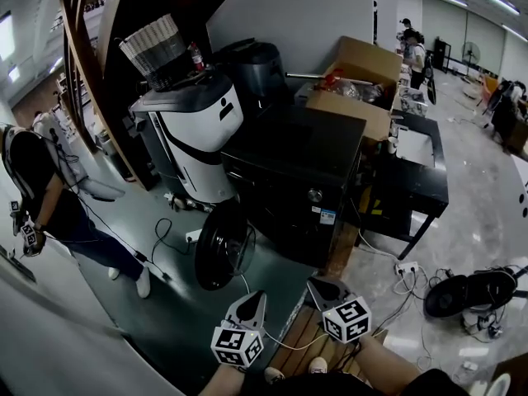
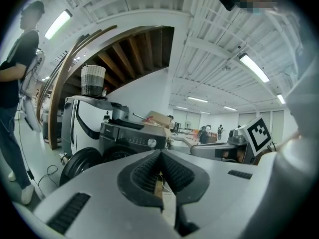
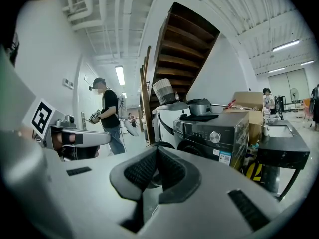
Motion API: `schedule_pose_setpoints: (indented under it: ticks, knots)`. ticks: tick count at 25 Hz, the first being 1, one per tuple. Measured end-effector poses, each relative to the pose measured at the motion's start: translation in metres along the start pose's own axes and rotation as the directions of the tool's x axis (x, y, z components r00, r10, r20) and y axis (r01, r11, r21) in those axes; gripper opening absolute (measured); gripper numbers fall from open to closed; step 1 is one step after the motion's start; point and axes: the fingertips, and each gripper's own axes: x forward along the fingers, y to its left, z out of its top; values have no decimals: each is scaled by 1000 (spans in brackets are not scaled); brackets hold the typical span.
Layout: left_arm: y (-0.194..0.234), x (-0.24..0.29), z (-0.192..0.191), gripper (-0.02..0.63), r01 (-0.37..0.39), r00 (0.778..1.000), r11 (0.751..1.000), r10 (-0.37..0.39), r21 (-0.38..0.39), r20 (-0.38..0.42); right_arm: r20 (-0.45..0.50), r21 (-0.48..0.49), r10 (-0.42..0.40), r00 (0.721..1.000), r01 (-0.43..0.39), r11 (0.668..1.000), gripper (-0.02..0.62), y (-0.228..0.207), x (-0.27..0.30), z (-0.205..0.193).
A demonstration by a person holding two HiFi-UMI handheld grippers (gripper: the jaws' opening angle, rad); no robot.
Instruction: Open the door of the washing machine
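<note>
With the left gripper (image 1: 254, 298) and right gripper (image 1: 318, 284) both closed tight and empty, a careless forward reach could knock shut the door (image 1: 221, 246) that hangs open just ahead of them.

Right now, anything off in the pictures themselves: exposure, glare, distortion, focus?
Head view: heavy fisheye bend; washing machine front nearly black, pale floor at right bright. Left gripper view: dark round vignette, ceiling light blown out, left gripper soft up close. Right gripper view: washing machine sharp, stairs underside dim.
</note>
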Motion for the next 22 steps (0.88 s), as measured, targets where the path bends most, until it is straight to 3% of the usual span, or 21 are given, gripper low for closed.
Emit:
schedule_pose_setpoints:
  ticks: [22]
  knots:
    - [14, -3, -5, 17, 13, 1000, 1000, -13, -3, -12, -14, 7, -14, 1000, 14, 1000, 17, 7, 12, -4]
